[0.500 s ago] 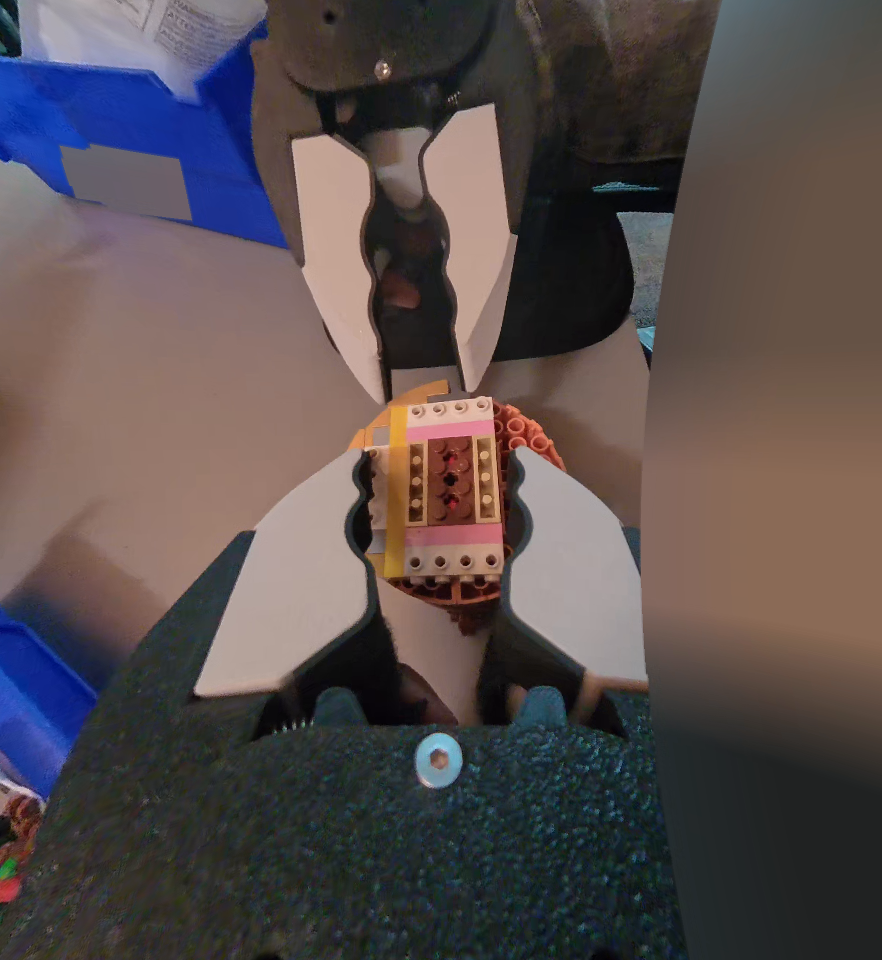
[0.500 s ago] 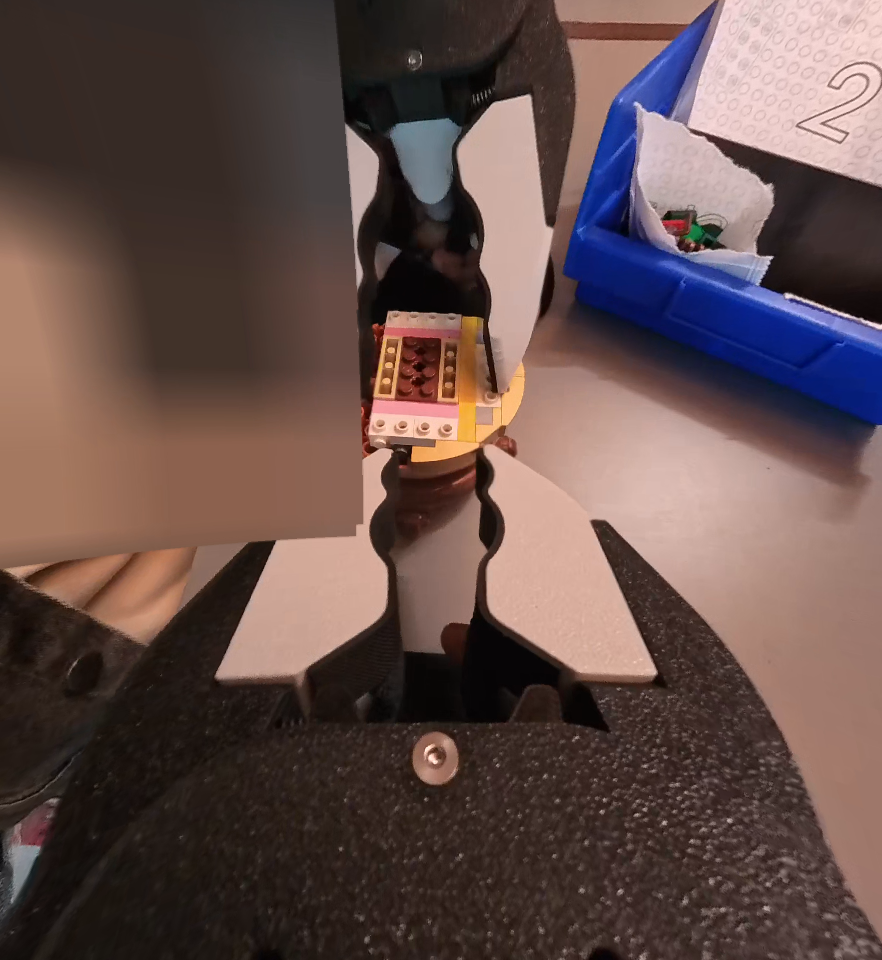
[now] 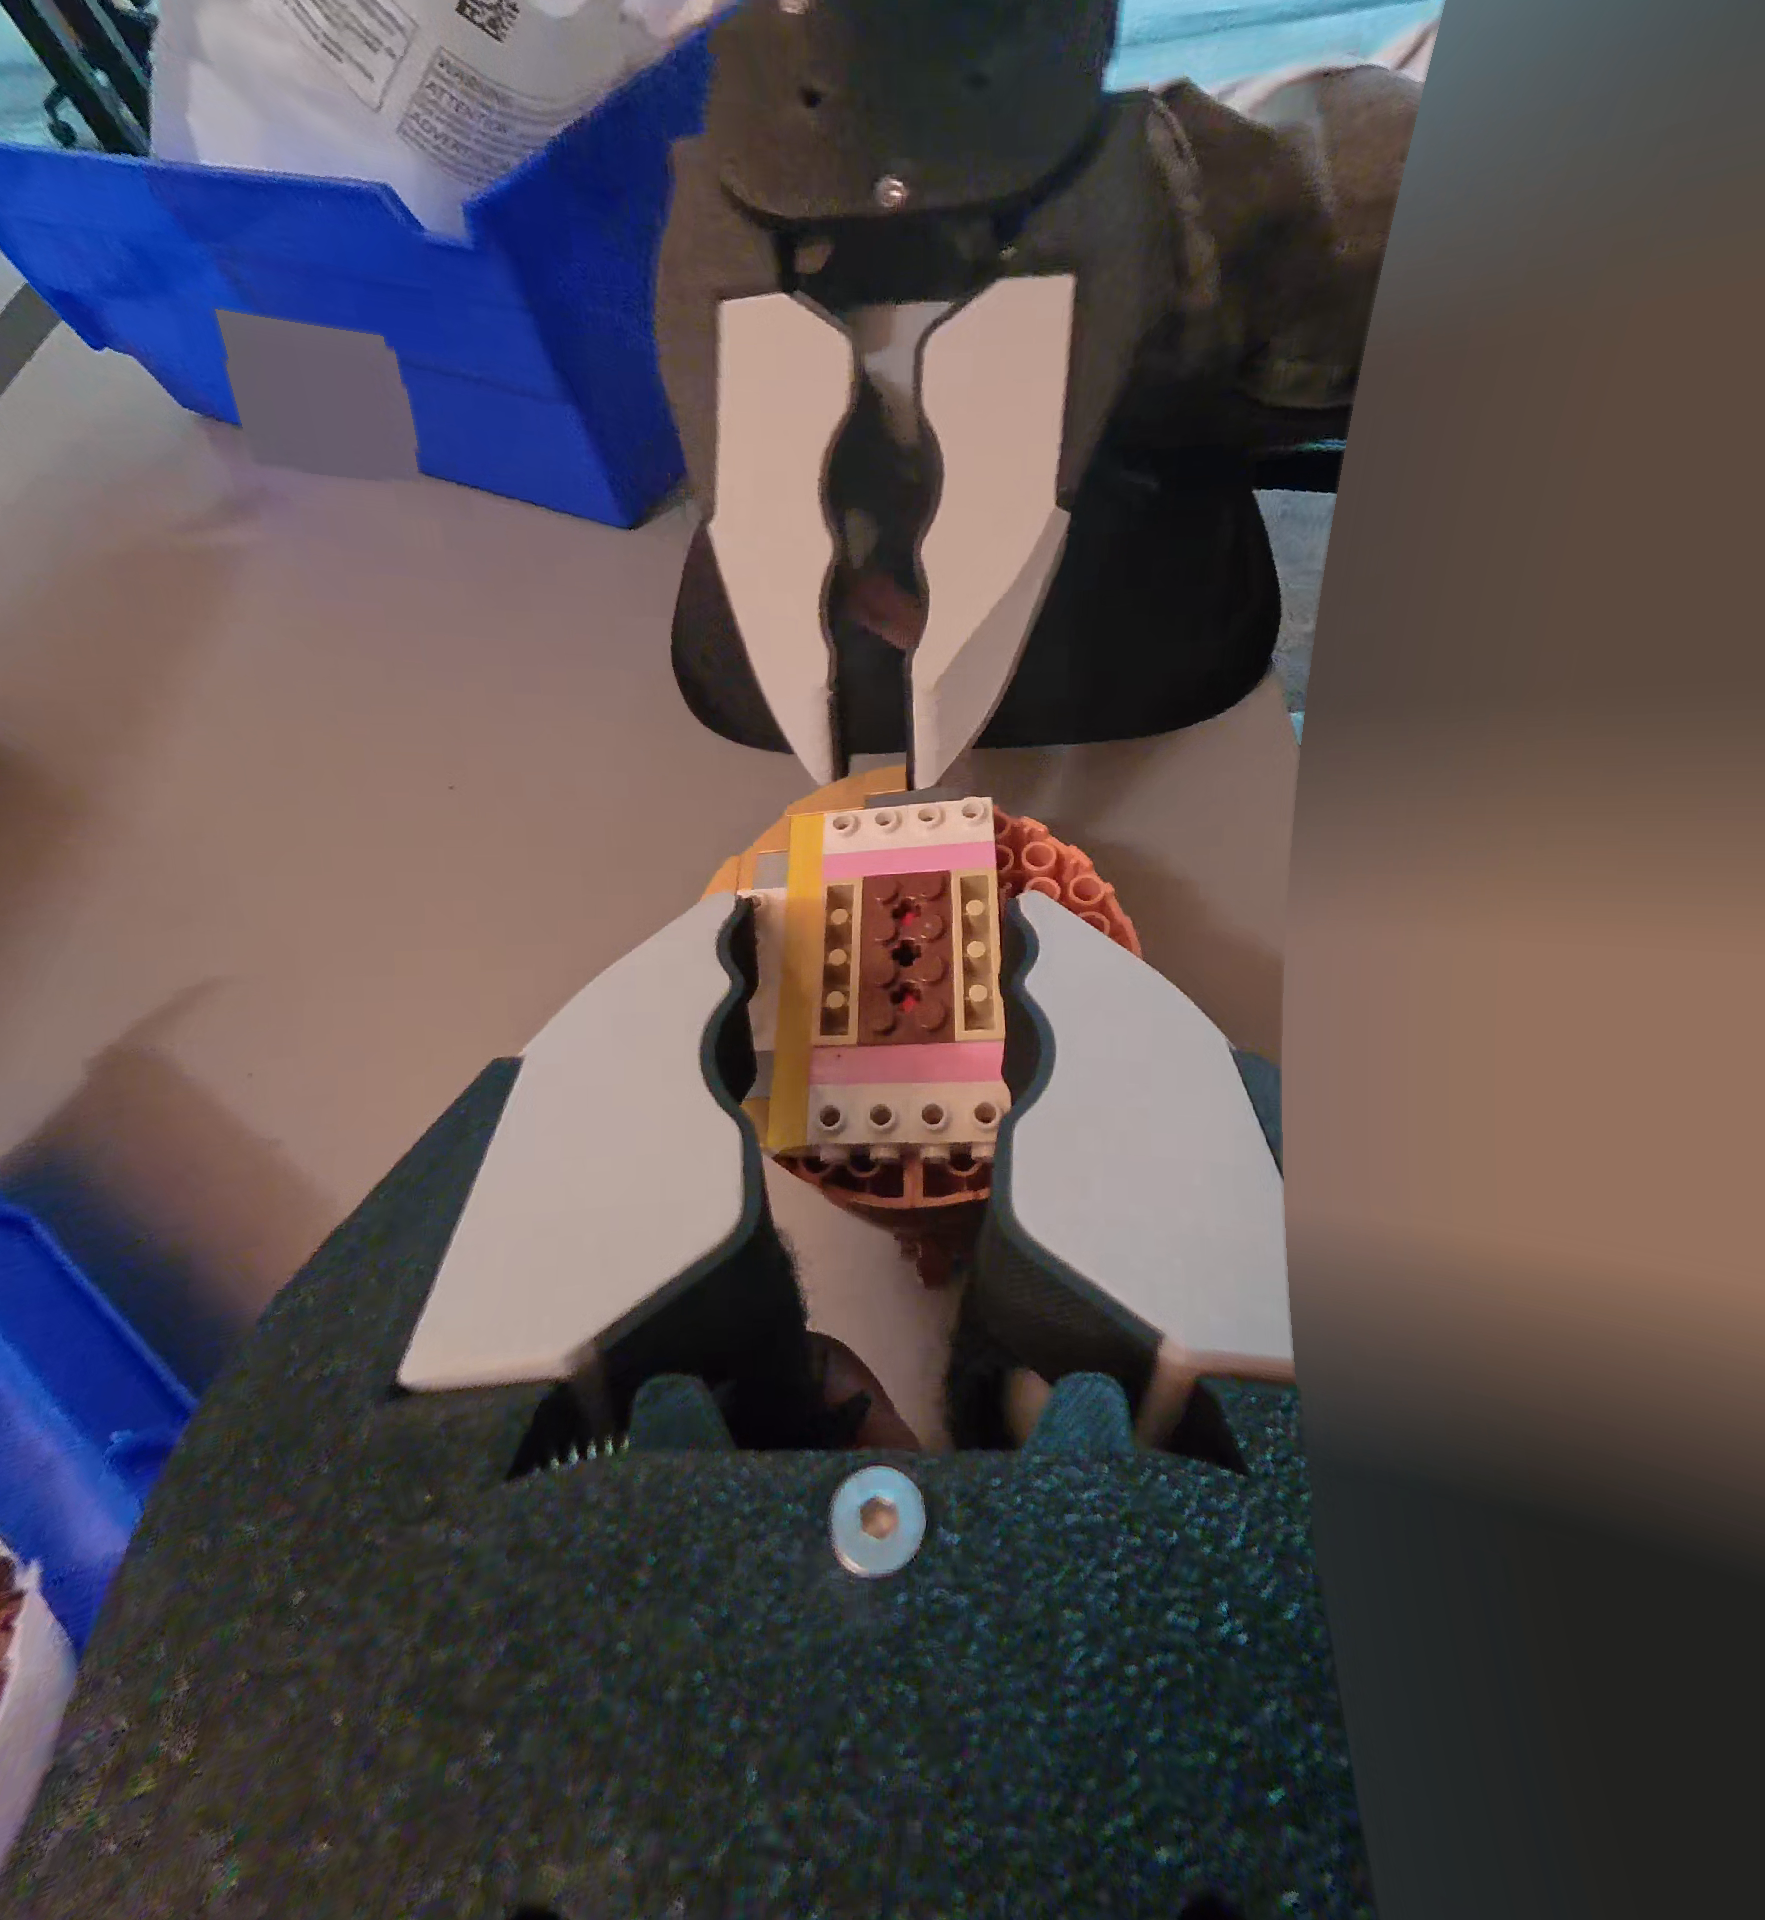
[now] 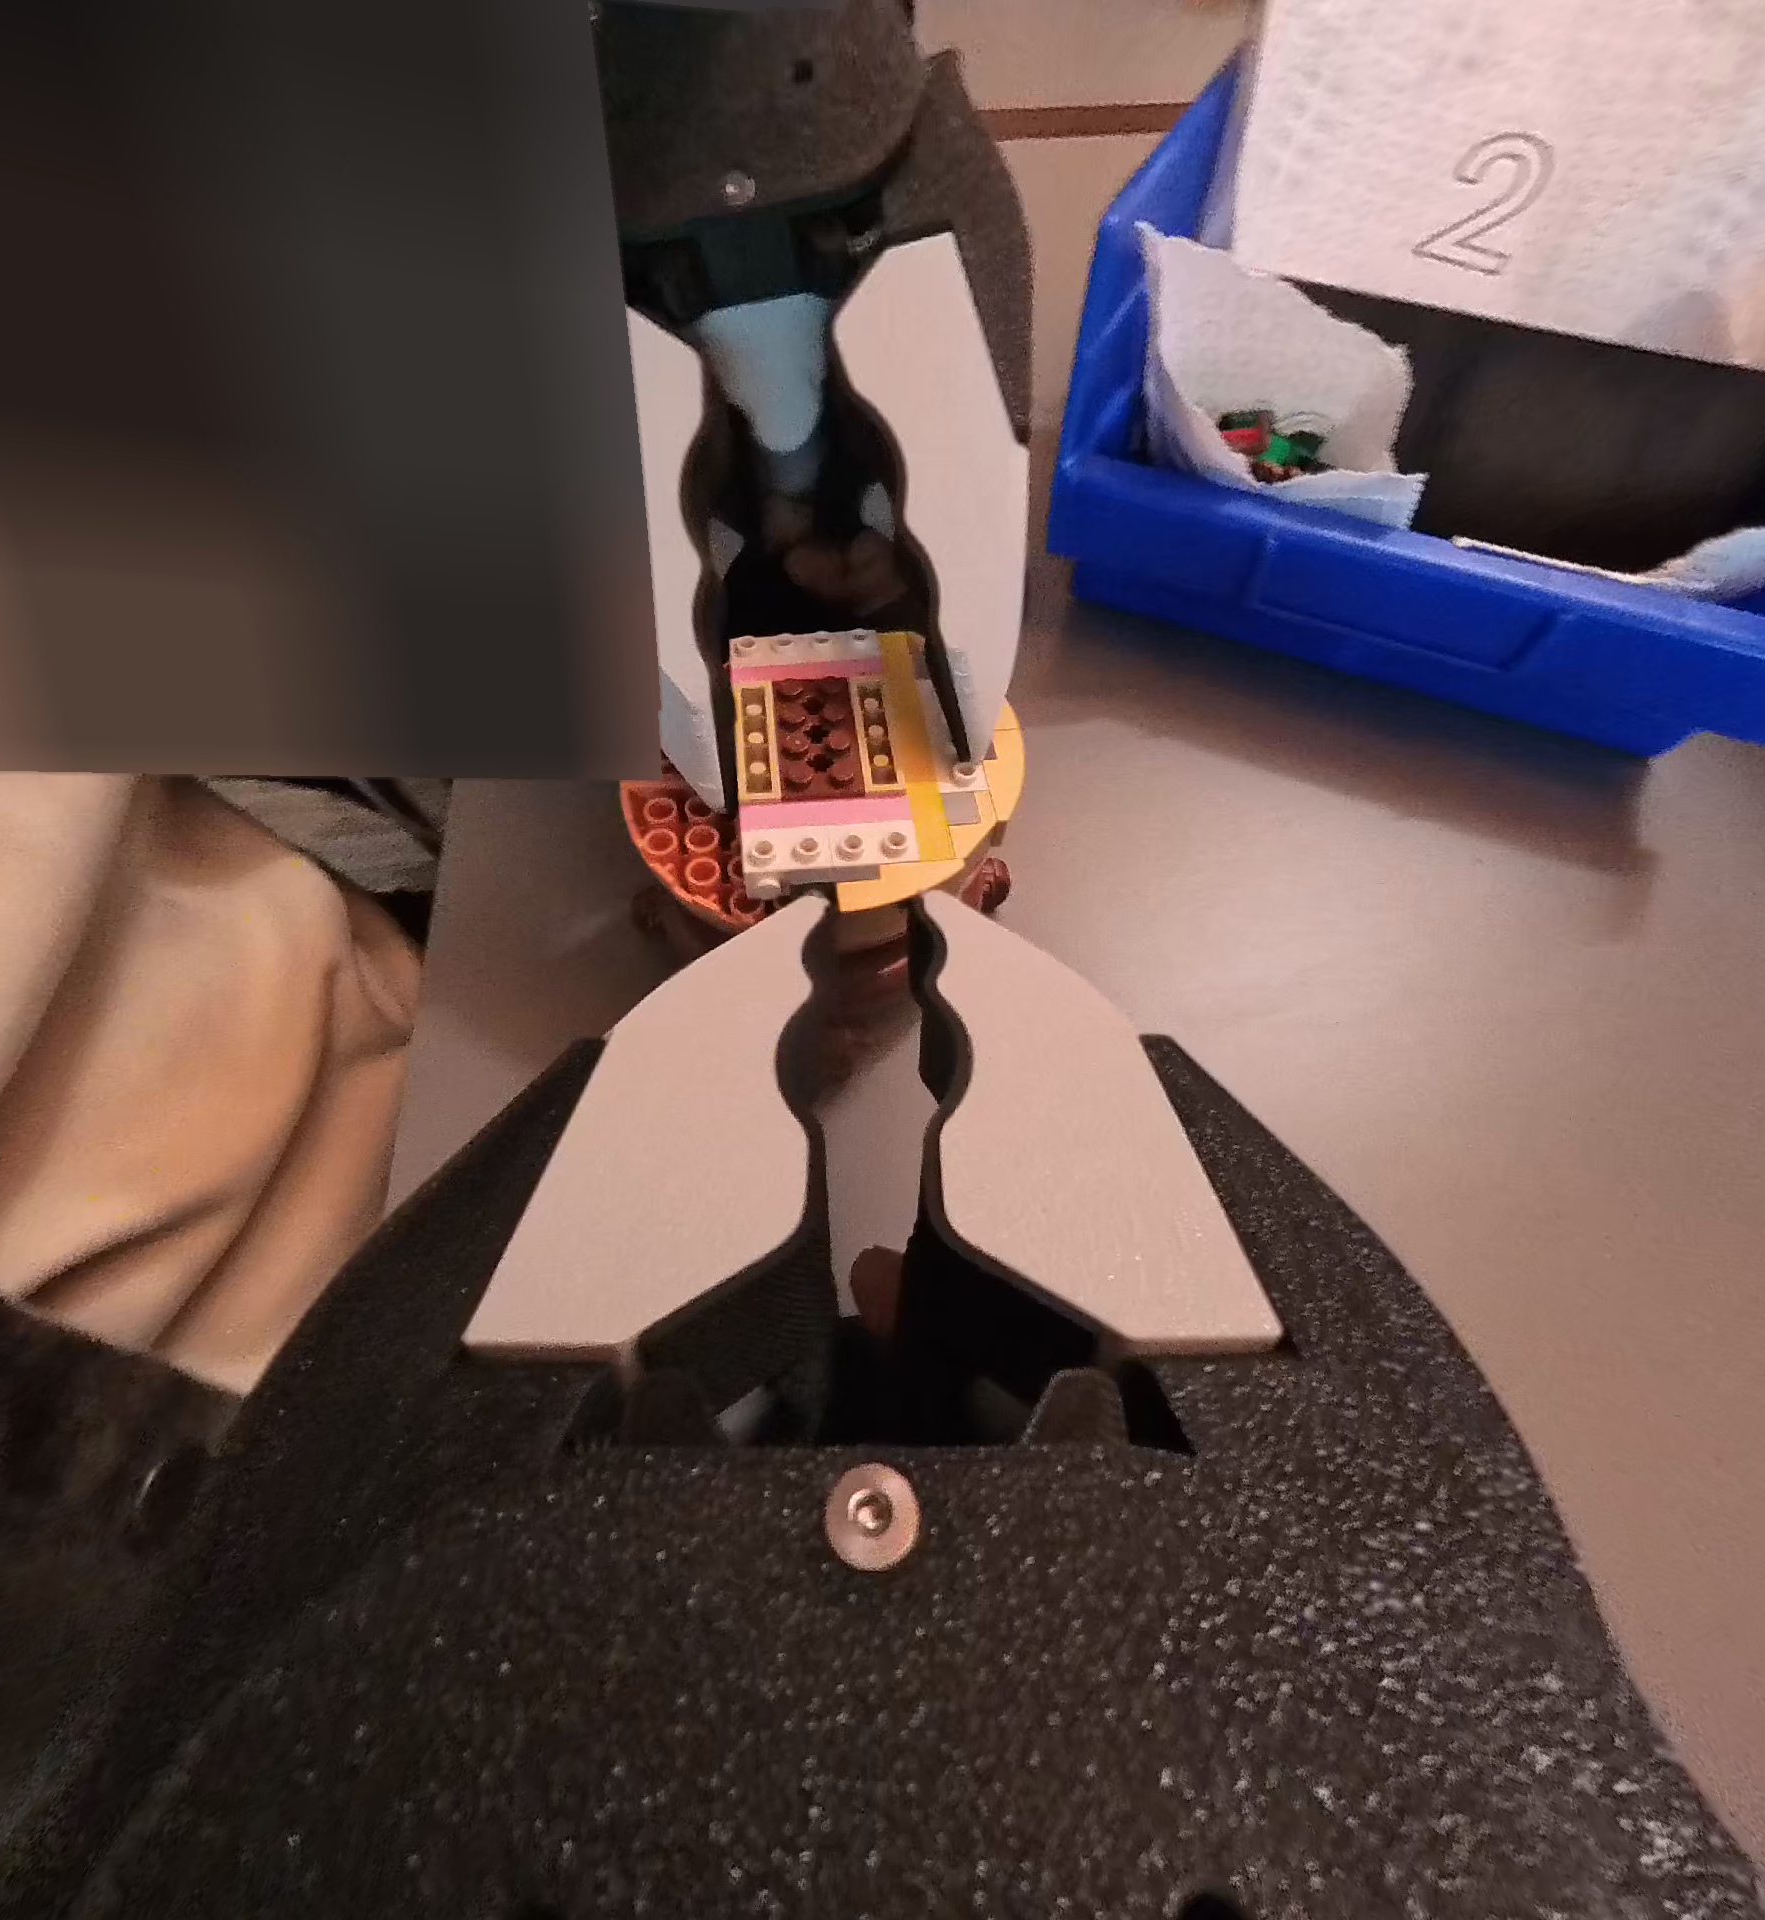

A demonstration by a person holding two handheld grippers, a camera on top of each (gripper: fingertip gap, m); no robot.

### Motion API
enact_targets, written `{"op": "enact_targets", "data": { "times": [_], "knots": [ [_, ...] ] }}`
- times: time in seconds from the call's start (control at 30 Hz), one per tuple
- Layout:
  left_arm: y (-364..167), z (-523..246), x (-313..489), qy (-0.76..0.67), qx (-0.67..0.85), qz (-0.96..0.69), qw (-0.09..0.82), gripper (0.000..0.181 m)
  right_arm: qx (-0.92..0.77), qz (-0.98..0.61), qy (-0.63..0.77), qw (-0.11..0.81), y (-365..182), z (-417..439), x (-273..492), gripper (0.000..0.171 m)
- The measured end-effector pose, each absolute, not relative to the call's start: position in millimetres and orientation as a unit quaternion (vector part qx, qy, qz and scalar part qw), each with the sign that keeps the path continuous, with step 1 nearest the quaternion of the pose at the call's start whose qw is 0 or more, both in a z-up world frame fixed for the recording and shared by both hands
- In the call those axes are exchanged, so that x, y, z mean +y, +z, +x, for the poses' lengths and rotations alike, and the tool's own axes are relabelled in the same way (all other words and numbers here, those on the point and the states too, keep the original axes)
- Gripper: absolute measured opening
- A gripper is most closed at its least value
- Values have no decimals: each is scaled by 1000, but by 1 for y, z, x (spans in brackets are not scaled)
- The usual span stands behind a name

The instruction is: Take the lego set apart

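Note:
The lego set (image 3: 899, 966) is a small block stack of white, pink, tan and brown bricks with a yellow strip. It sits on a yellow round plate (image 4: 997, 769) and a red-brown studded round plate (image 3: 1075, 883) above a brown stem (image 4: 862, 966). My left gripper (image 3: 883, 906) is shut on the block stack, one finger on each side; it also shows in the right wrist view (image 4: 842, 779). My right gripper (image 4: 870, 912) faces it, fingers nearly together on the near edge of the yellow plate. It shows opposite in the left wrist view (image 3: 873, 774).
The grey table (image 3: 286, 779) carries a blue bin (image 3: 504, 312) holding a white bag (image 3: 358, 73), and another blue bin (image 3: 16, 1299) at the left edge. In the right wrist view a blue bin (image 4: 1377, 613) holds torn paper bags with small pieces (image 4: 1273, 436). A person's clothing (image 4: 130, 1039) is close. My left and right fingertips are right by each other.
My right gripper's fingers have closed in to a narrower gap at the yellow plate's edge. My left gripper keeps its hold on the block stack.

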State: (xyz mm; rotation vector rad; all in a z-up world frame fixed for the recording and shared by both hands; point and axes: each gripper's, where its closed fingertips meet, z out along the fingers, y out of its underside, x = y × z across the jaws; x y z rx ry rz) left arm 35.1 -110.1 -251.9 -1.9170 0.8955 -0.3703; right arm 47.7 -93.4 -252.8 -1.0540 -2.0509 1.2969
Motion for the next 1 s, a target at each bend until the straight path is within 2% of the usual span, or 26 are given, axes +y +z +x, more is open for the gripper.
{"op": "enact_targets", "data": {
  "times": [0.03,0.23,0.5,0.73,0.83,0.9,1.0],
  "knots": [
    [-251,37,-111,-153,367,-781,481,34,-744,-402,463,267,-253,47,-91,8],
    [-252,37,-110,-118,371,-785,481,34,-724,-443,422,318,-252,47,-88,4],
    [-252,35,-108,-99,363,-792,480,34,-758,-384,311,426,-250,44,-85,0],
    [-252,34,-107,-93,359,-795,480,34,-725,-414,360,415,-249,42,-84,0],
    [-253,37,-106,-87,367,-793,479,34,-665,-416,432,444,-217,38,-83,0],
    [-253,37,-106,-86,362,-798,474,33,-669,-424,449,414,-214,38,-84,0],
    [-252,37,-105,-69,370,-794,477,33,-693,-476,425,335,-243,37,-78,0]
  ]
}}
